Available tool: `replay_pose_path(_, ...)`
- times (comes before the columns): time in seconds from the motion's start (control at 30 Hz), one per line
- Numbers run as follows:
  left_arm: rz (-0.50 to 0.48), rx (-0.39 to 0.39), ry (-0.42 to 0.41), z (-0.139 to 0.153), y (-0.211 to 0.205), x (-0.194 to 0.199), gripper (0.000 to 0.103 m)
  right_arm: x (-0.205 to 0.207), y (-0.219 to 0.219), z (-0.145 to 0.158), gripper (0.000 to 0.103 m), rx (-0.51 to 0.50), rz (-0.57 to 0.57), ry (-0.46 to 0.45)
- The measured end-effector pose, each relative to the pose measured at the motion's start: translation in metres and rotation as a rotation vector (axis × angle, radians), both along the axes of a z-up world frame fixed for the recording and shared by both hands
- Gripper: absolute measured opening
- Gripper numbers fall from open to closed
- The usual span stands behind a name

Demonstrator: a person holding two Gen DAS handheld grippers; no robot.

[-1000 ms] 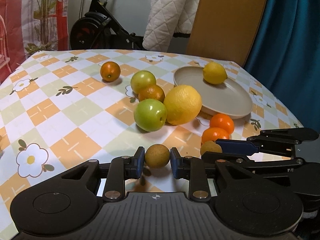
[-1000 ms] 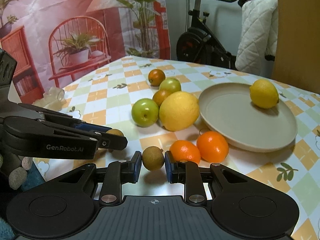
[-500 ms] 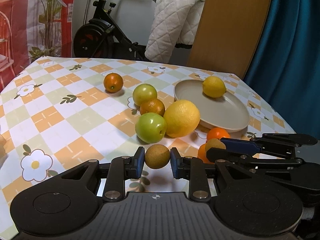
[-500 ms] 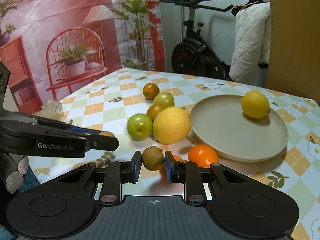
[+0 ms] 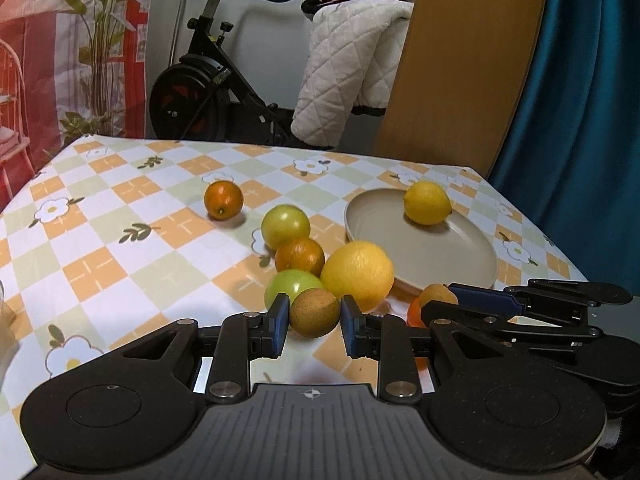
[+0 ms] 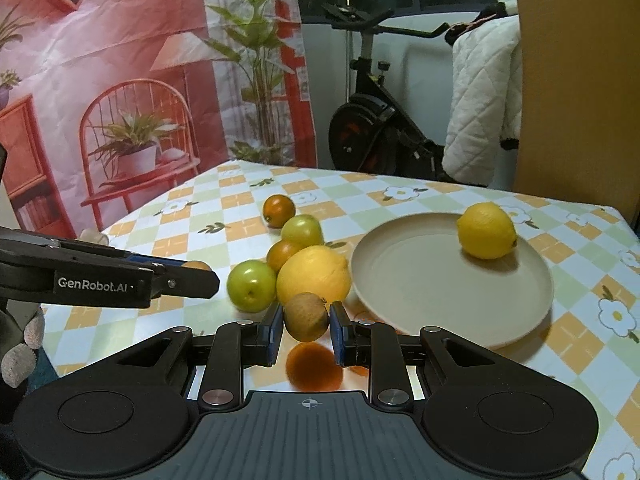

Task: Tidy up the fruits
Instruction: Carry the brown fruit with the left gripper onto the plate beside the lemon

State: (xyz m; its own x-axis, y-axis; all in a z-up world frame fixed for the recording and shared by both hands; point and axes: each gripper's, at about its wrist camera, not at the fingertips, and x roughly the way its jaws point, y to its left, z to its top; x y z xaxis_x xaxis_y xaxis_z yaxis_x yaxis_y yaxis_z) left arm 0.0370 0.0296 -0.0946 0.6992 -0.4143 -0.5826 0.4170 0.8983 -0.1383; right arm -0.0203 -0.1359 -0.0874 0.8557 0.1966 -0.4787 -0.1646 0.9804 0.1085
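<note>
Left gripper (image 5: 314, 319) clamps a round brown fruit (image 5: 314, 312), no long axis. I've got my right gripper (image 6: 306, 323) pinching an oval brown fruit (image 6: 306, 316), long axis tilted up-left, both above the checked tablecloth (image 5: 100, 248), near the beige plate (image 6: 420, 280) bearing a lemon (image 6: 486, 230).

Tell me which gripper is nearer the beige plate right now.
Right. The right gripper, shut on a small brown fruit, sits beside the beige plate's near rim. The left gripper, holding another brown fruit, sits farther out, beyond the large yellow citrus.
</note>
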Motion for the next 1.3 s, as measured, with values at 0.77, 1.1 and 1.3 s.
replay_pose_path(0.77,-0.093,0.012,-0.028,0.022,-0.081,0.029,0.029,0.017,-0.071,0.005,0.023,0.014,-0.111,-0.048)
replay_pose_path(1.1,-0.142,0.010,0.002,0.014,-0.121,0.053,0.029,0.033,-0.118,-0.008,0.023,0.030,-0.193,-0.043)
replay_pose_path(1.3,-0.165,0.027,0.047,0.000,-0.145,0.077,0.029,0.057,-0.138,-0.018,0.023,-0.014,-0.209,-0.030)
